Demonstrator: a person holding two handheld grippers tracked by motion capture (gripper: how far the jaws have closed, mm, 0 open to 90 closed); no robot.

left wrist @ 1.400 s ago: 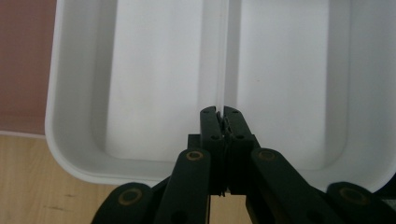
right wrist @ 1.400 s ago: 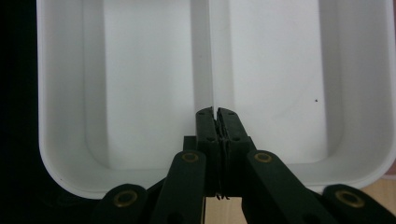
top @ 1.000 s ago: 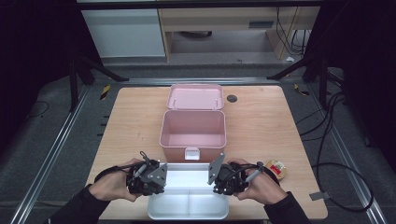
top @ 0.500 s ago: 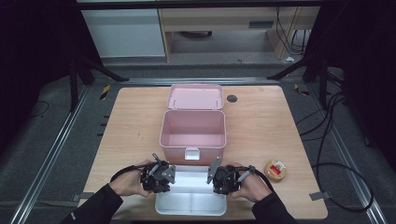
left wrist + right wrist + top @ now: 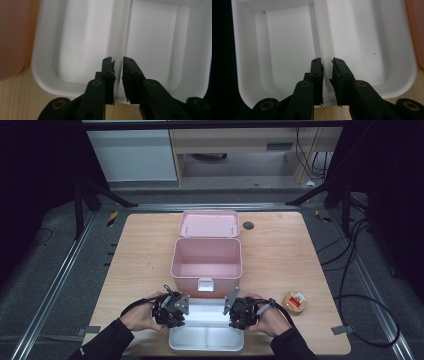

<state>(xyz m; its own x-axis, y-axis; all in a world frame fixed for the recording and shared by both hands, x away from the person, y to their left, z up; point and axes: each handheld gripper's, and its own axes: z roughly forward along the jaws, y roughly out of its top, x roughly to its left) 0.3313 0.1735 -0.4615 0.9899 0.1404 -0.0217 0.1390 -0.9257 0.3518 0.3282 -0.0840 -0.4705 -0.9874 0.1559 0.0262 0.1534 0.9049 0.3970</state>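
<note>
White two-compartment tray (image 5: 207,338) sits flat at the near edge of the table (image 5: 135,255), just in front of the open pink box (image 5: 206,262), touching or almost touching its front wall. Box lid (image 5: 209,223) is swung back, and the inside looks empty from the high view.

Left gripper (image 5: 172,309) is at the tray's left end, right gripper (image 5: 239,311) at its right end, a hand behind each. Both point inward at the tray's middle divider.

Left gripper view: jaws straddle the divider wall (image 5: 119,50) where it meets the tray's rim. Narrow gap, pads (image 5: 110,72) just off the plastic, not pinching. Jaws have just been opening, divider between them.

Right gripper view: same picture from the other side. The jaws sit slightly apart on either side of the divider (image 5: 319,40), pads (image 5: 318,71) not pressing on it. Also just been opening.

Tray rests on the table, both grips loose. A small round tin (image 5: 295,302) lies on the table right of the right hand, well clear of the tray.
</note>
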